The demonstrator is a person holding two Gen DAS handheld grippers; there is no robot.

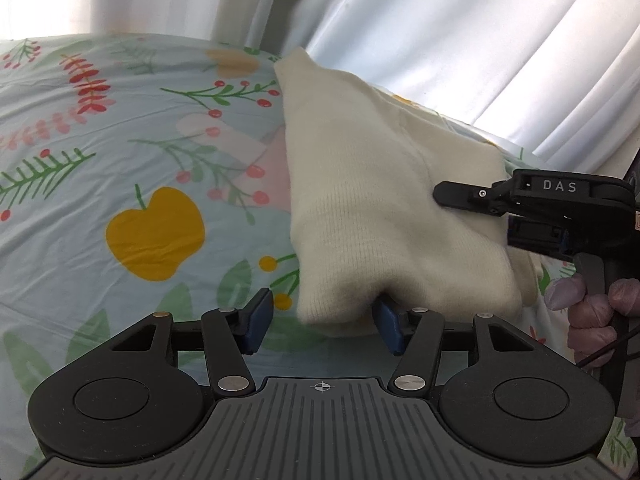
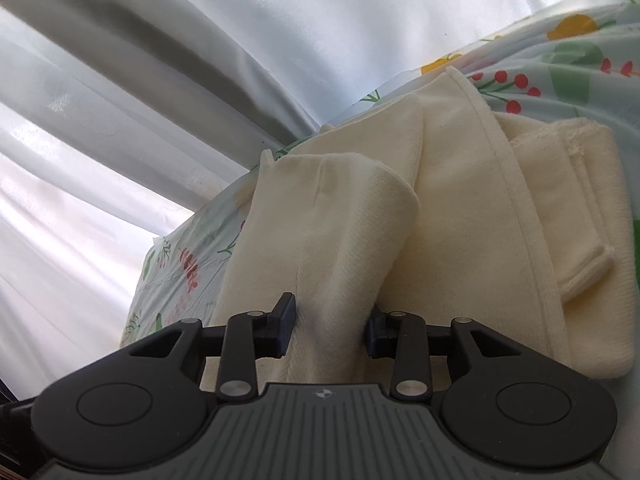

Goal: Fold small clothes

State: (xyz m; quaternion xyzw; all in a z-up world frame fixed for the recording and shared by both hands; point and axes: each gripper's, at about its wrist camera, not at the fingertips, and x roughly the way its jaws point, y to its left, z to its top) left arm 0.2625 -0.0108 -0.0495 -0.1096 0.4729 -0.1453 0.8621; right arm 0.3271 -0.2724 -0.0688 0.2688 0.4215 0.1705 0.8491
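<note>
Folding looks mid-step: cream knit garment [image 1: 384, 200] lies bunched on the floral bedsheet [image 1: 120, 160], sitting on the curtain-side half of the sheet, w/ layers already doubled over.

Left gripper [image 1: 324, 324]: jaws spread wide, one blue pad tucked under the garment's near hem, the other off on bare sheet. Nothing pinched.

Right gripper [image 2: 330, 330]: jaws also spread, straddling a folded flap w/o clamping it, as far as I can tell. Seen from the left cam it hovers over the garment's curtain-side edge, gloved hand [image 1: 592, 320] on the handle.

Risks, imo:
- knit is soft + thick; closing on only the top layer would peel the stack apart
- left pad could snag the sheet along w/ the hem
- uneven pull between grippers would skew the fold
</note>
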